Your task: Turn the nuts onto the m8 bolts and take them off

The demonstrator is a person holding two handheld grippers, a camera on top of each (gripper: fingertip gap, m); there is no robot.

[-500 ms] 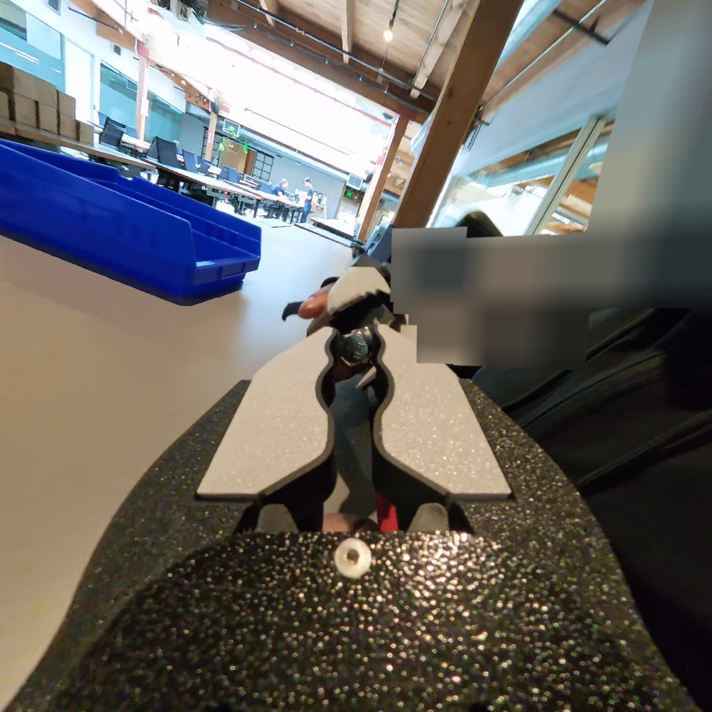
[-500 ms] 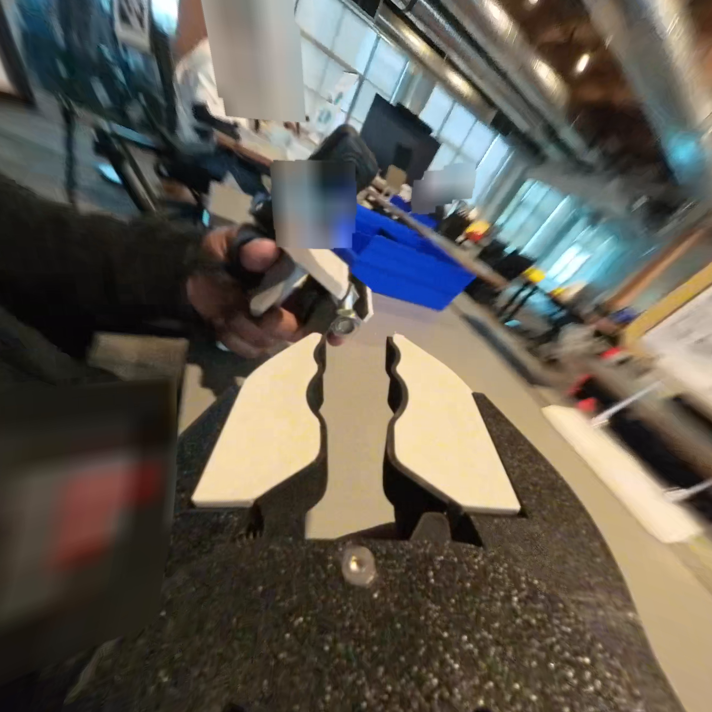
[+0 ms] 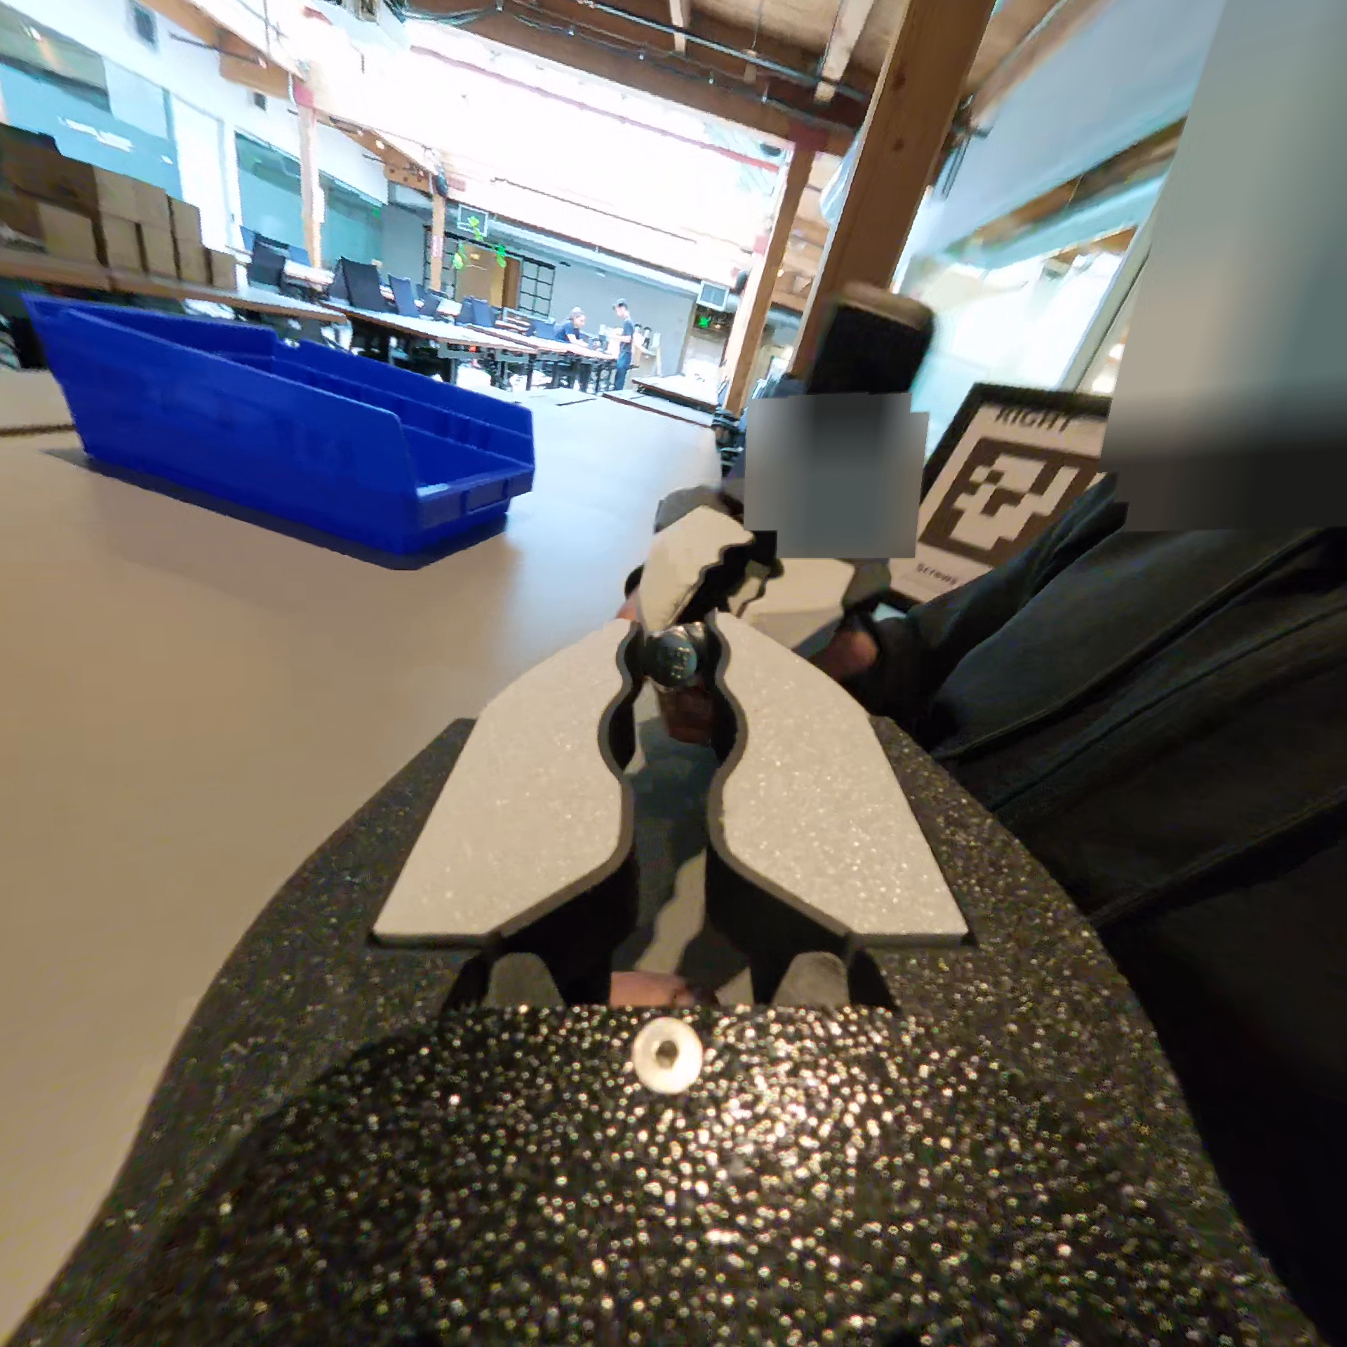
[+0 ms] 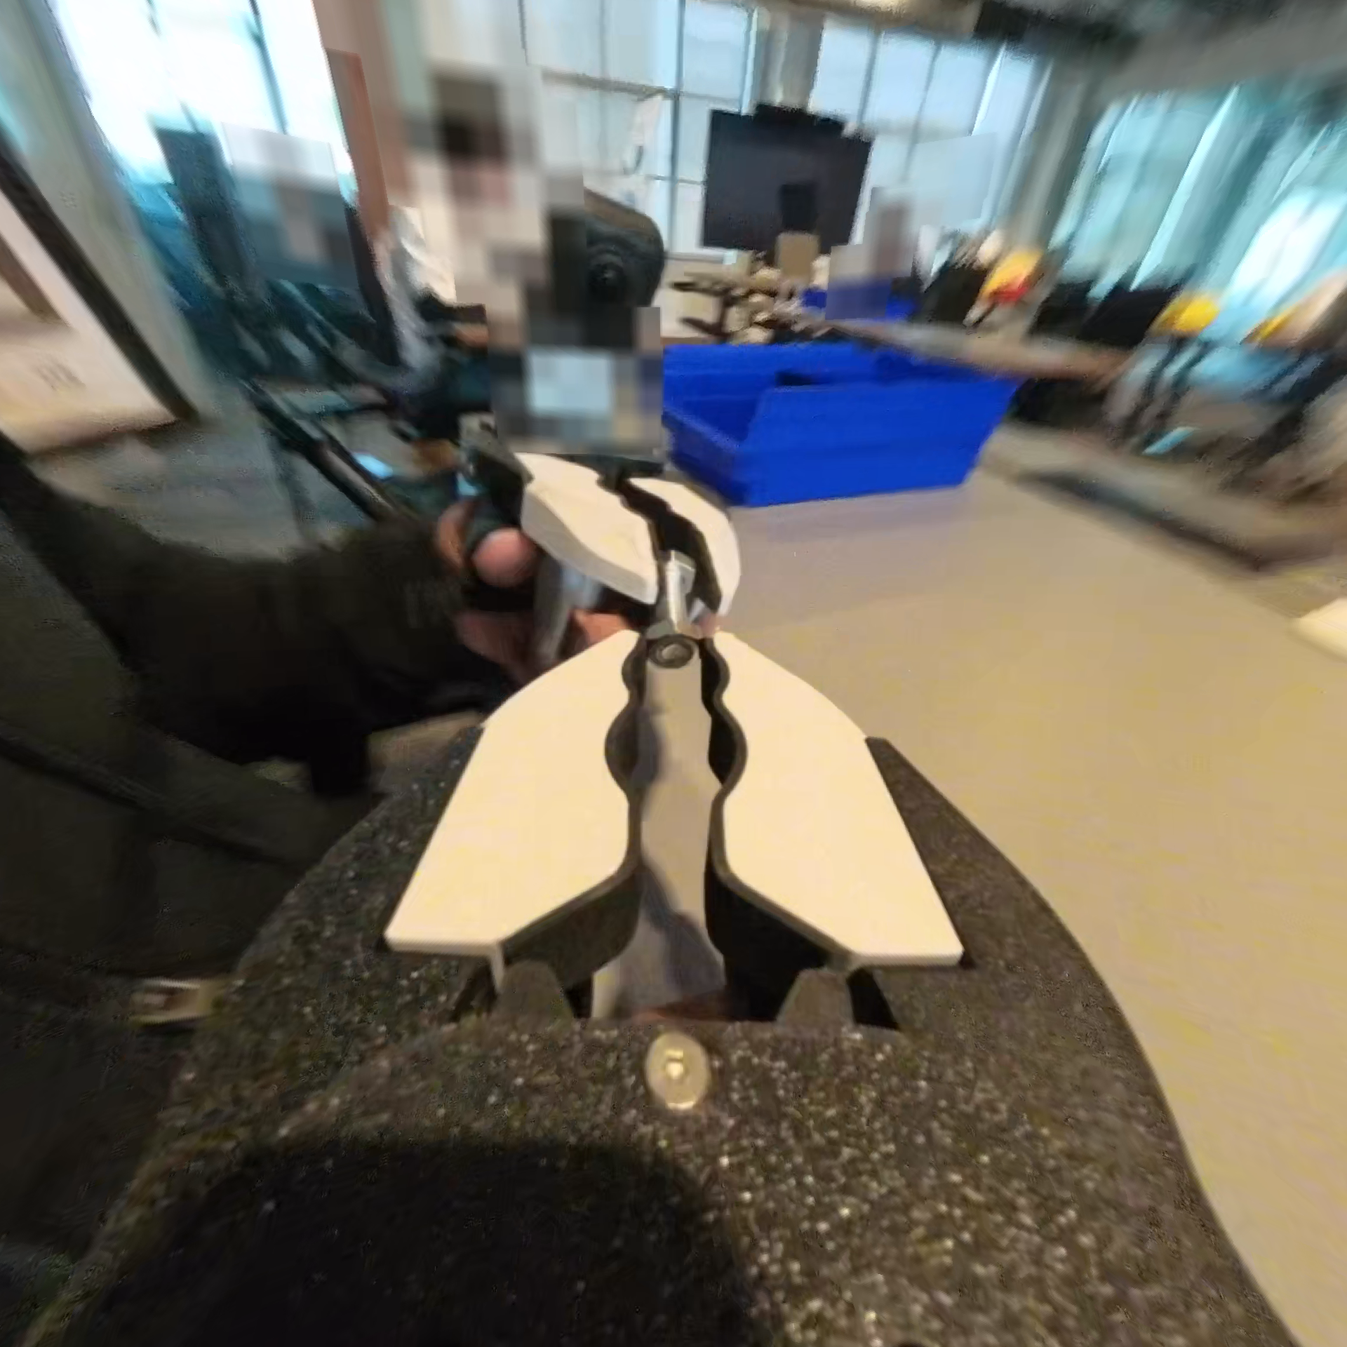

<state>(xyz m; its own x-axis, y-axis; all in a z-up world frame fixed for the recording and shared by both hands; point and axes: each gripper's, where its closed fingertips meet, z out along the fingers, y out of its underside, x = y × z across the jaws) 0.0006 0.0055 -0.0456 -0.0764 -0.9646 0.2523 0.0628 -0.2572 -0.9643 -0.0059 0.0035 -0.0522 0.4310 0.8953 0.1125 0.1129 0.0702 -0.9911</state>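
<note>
Left wrist view: my left gripper [image 3: 672, 660] is closed on the dark round head of the bolt [image 3: 672, 658], clamped at the very fingertips, the rest of the fingers bowed slightly apart behind it. Just beyond, the right gripper [image 3: 700, 576] reaches in from the upper right, its tips at the bolt's far end. A pale table [image 3: 219, 692] lies below, with a blue bin [image 3: 291, 430] well apart at the left.

Right wrist view: this picture is blurred. My right gripper [image 4: 674, 651] is nearly closed at its tips, around the nut [image 4: 670, 650] on the bolt's threaded end [image 4: 676, 590]. I cannot tell whether the tips press the nut or only frame it. The shaft runs up into the left gripper [image 4: 656, 539], which a hand [image 4: 503, 576] holds.

Both holds look shallow, I judge. If I twist off-axis the nut may cross-thread or jam. If the right tips slip, they will spin without turning it. If the nut comes free, or the bolt pivots out of the left tips, either may drop to the table.
</note>
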